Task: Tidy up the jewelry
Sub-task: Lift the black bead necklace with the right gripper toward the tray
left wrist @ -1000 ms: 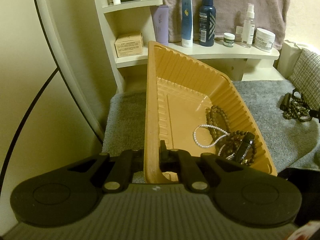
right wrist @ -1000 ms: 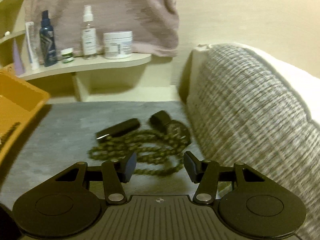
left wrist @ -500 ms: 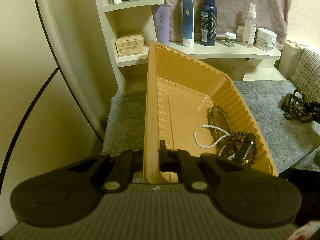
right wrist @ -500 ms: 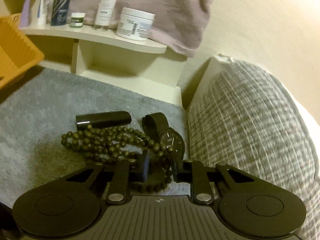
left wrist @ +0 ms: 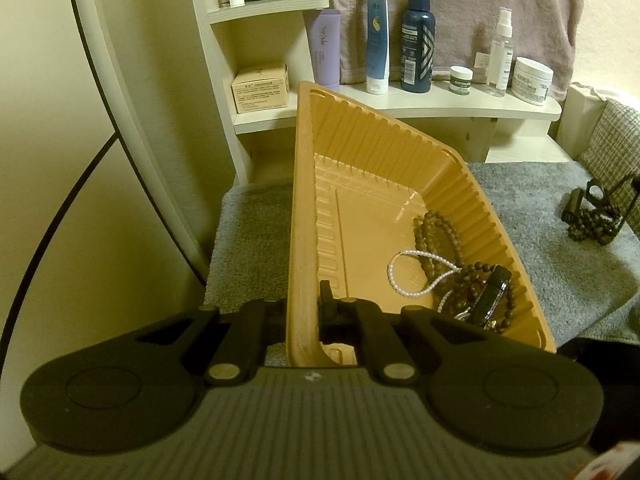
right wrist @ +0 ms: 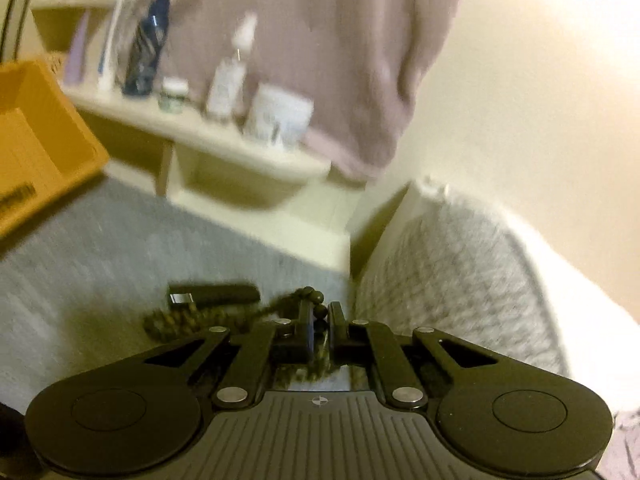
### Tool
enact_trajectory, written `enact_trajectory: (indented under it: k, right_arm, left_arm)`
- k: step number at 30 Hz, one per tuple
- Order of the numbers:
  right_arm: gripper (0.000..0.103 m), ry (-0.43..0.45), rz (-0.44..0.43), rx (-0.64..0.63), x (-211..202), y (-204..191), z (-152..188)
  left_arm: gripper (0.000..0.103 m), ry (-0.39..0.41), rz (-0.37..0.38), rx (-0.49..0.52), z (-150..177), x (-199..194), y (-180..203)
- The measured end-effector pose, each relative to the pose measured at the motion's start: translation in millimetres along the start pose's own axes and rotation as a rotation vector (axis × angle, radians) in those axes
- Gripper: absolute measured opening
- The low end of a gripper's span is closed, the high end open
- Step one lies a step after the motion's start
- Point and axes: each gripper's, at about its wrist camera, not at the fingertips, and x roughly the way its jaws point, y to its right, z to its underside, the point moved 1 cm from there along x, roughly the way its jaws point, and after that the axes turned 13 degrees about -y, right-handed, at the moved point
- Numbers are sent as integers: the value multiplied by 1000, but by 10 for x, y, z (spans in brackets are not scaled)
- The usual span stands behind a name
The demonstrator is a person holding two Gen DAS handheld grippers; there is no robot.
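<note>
The left gripper (left wrist: 303, 312) pinches the near side wall of the orange plastic tray (left wrist: 362, 162), one finger outside the wall and one inside, and the tray sits tilted over the grey towel (left wrist: 256, 236). Inside the tray, gathered toward its lower right corner, lie a brown bead strand (left wrist: 438, 228), a white pearl bracelet (left wrist: 416, 276) and a dark cylindrical case (left wrist: 494, 296) resting on more dark beads.

The right gripper (right wrist: 320, 320) has just been closing, and its jaws now stand pressed nearly together on a strand of the olive bead necklace (right wrist: 180, 320); a few beads show between and just above the fingertips (right wrist: 306, 312). The rest of that necklace trails to the left of the gripper onto the towel. This view is motion-blurred, so whether the watch strap is also caught cannot be told. Just beyond the necklace lies a black tube with a shiny end (right wrist: 214, 294). From the left wrist view the same bead pile (left wrist: 592, 226) sits well to the right of the tray, beside a woven grey cushion (right wrist: 460, 276).

Behind the tray, a cream shelf (left wrist: 440, 106) carries a lilac tube (left wrist: 324, 50), a blue-and-white tube (left wrist: 377, 38), a dark blue spray bottle (left wrist: 417, 38), a clear spray bottle (left wrist: 500, 54), a small green-lidded jar (left wrist: 461, 79) and a white cream jar (left wrist: 532, 80), with a mauve towel (left wrist: 460, 8) hanging behind them.
</note>
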Motion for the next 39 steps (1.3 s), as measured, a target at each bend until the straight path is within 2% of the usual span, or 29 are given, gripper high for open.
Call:
enact_trajectory:
  k: [13,21,33,39]
  right_arm:
    - [6,281,15,-88,-974,157,-641]
    - [6,413,8,-130,-1350,199,-978]
    - [6,556,-63,-181,-1755,137,-1420]
    - [6,632,-147,-172,-2011,121,-1712]
  left_arm:
    - [6,5,5,2,6,-19,5]
    - [6,7,6,2,8,-26,5]
    - [6,8,10,0,4,-32,0]
    - [6,8,10,0,4,-33,2]
